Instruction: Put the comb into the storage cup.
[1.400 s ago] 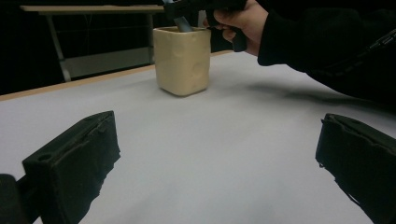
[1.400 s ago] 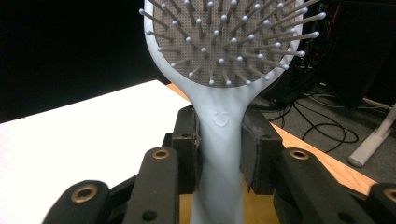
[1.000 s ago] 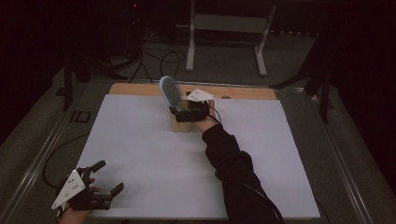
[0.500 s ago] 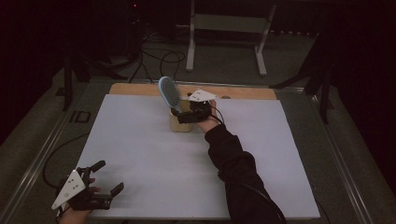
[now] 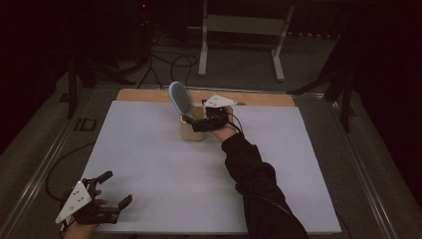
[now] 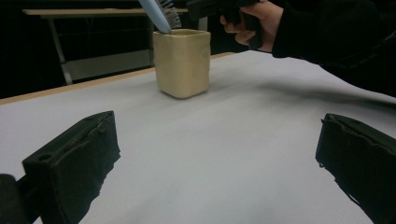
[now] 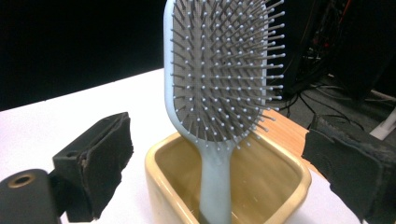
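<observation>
A pale blue paddle hairbrush (image 5: 177, 98) stands handle-down in a square cream cup (image 5: 191, 129) at the far middle of the white table (image 5: 149, 164). Its bristled head leans out over the rim. My right gripper (image 5: 195, 123) is at the cup, open. In the right gripper view its jaws straddle the cup (image 7: 168, 186) and the brush (image 7: 219, 84) without touching either; my right gripper (image 7: 226, 163) grips nothing. My left gripper (image 5: 115, 189) rests open near the table's front left corner. In the left gripper view it (image 6: 219, 163) points at the cup (image 6: 182, 63) and brush (image 6: 159, 11).
A wooden strip (image 5: 144, 94) runs along the table's far edge behind the cup. Cables (image 5: 169, 62) and a metal stand (image 5: 239, 30) lie on the dark floor beyond. My right forearm in a black sleeve (image 5: 254, 184) crosses the table's middle right.
</observation>
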A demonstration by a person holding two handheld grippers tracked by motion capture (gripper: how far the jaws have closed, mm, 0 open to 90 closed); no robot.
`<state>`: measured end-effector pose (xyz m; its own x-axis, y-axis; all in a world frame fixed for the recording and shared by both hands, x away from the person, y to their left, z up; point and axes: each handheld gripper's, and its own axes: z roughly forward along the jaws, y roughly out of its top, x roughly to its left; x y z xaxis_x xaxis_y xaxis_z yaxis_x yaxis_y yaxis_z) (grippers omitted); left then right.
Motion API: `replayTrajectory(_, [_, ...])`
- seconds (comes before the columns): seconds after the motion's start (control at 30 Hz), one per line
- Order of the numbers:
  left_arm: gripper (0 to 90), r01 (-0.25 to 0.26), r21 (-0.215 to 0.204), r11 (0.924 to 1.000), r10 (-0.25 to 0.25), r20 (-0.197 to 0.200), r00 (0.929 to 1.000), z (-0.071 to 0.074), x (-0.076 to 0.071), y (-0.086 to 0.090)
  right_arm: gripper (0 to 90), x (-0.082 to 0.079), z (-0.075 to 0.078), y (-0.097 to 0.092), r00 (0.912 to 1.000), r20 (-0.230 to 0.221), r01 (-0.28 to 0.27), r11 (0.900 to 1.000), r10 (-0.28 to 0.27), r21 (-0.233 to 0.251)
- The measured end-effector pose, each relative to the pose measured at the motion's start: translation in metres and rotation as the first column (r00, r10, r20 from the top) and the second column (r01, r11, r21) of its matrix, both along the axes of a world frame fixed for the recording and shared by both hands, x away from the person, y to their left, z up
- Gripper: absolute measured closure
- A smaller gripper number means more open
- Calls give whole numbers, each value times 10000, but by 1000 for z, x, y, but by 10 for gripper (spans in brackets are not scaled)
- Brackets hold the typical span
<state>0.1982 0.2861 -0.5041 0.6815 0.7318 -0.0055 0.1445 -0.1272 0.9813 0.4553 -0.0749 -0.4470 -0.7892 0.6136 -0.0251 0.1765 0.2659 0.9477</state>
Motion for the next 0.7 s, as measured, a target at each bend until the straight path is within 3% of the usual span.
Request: replayTrajectory(0.7, [0,3,18,10000,-3,3,10000,0,0,0,70,-7,12,-15,9996,-160,-214,9998,214,33])
